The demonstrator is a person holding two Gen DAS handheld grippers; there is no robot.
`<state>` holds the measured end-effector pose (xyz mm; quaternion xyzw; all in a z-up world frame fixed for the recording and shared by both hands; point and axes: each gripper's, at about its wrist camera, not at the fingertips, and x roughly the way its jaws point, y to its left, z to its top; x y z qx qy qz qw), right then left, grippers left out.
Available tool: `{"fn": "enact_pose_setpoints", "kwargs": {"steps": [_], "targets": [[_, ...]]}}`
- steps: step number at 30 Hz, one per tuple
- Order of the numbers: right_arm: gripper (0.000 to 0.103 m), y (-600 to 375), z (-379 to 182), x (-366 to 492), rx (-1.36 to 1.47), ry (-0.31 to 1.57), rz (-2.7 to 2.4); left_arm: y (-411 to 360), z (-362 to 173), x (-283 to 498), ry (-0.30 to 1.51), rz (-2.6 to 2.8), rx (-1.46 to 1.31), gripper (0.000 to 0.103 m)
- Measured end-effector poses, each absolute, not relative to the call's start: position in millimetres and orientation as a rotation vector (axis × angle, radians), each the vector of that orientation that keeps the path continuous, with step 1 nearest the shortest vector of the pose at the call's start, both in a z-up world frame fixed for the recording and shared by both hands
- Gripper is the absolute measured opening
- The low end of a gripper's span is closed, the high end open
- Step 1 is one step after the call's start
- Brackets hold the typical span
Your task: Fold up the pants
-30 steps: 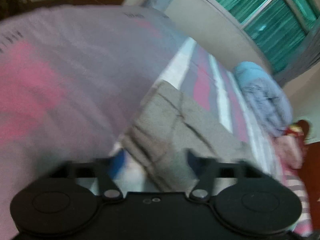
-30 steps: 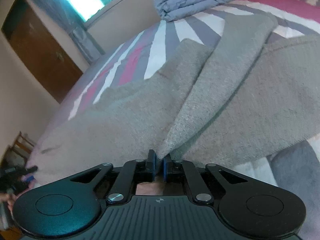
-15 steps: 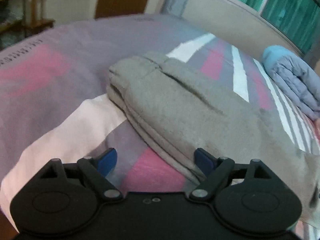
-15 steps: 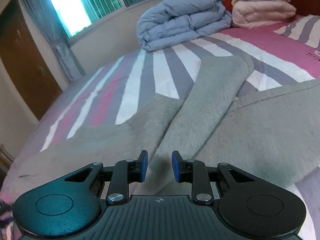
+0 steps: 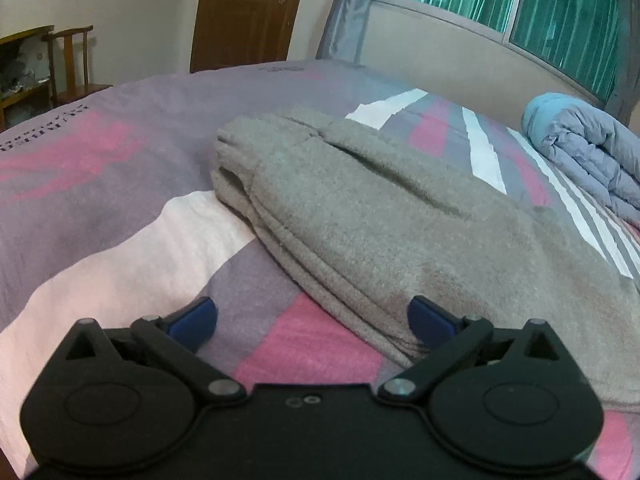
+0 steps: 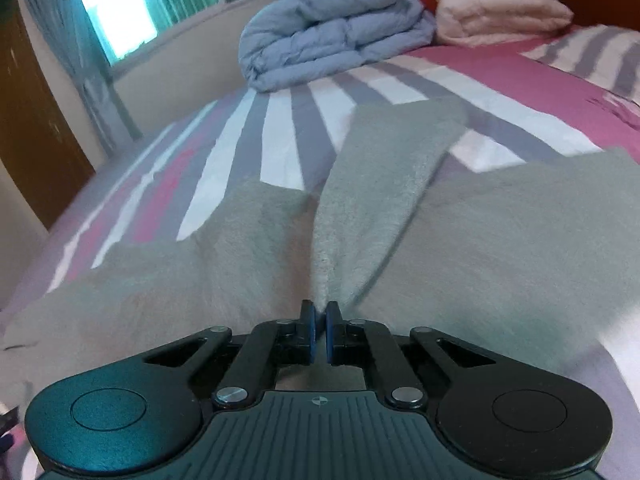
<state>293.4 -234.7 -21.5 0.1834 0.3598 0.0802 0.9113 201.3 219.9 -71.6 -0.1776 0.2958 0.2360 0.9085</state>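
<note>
Grey fleece pants point(image 5: 372, 216) lie on the striped bed, folded lengthwise, with the waistband end at the far left in the left wrist view. My left gripper point(image 5: 312, 318) is wide open and empty, just above the bed at the near edge of the pants. In the right wrist view the pants point(image 6: 500, 240) spread across the bed, and a raised fold of grey fabric point(image 6: 372, 200) runs away from my right gripper point(image 6: 319, 334). That gripper is shut on the near end of this fold.
The bed cover point(image 5: 100, 208) has purple, pink and white stripes. A folded blue duvet point(image 6: 332, 28) and pink blankets point(image 6: 500, 12) lie at the far end. A wooden chair point(image 5: 72, 60) and a door point(image 5: 244, 12) stand beyond the bed.
My left gripper has pulled back and risen from close against the pants. My right gripper opened half a second ago and is now shut on the fold again.
</note>
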Motion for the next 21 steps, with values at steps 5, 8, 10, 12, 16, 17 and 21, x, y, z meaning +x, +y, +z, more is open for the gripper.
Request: {"fn": "enact_pose_setpoints", "kwargs": {"steps": [5, 8, 10, 12, 16, 17, 21], "targets": [[0.005, -261.8, -43.6, 263.1, 0.456, 0.79, 0.144, 217.6, -74.4, 196.4, 0.605, 0.487, -0.375, 0.097], [0.009, -269.2, -29.6, 264.2, 0.452, 0.739, 0.146, 220.5, -74.3, 194.9, 0.601, 0.481, -0.386, 0.097], [0.015, -265.4, -16.1, 270.5, 0.403, 0.696, 0.147, 221.0, -74.8, 194.3, 0.6, 0.479, -0.388, 0.097], [0.03, -255.4, -7.6, 284.5, 0.323, 0.688, 0.143, 221.2, -74.5, 193.8, 0.599, 0.477, -0.389, 0.097], [0.056, -230.7, -3.6, 315.5, 0.133, 0.671, 0.093, 222.9, -73.9, 192.7, 0.599, 0.47, -0.396, 0.097], [0.056, -224.7, -4.4, 324.0, 0.082, 0.676, 0.086, 223.0, -73.7, 192.4, 0.599, 0.469, -0.398, 0.097], [0.051, -218.2, -18.6, 342.7, -0.091, 0.688, 0.085, 222.7, -73.4, 192.1, 0.598, 0.474, -0.402, 0.097]]}}
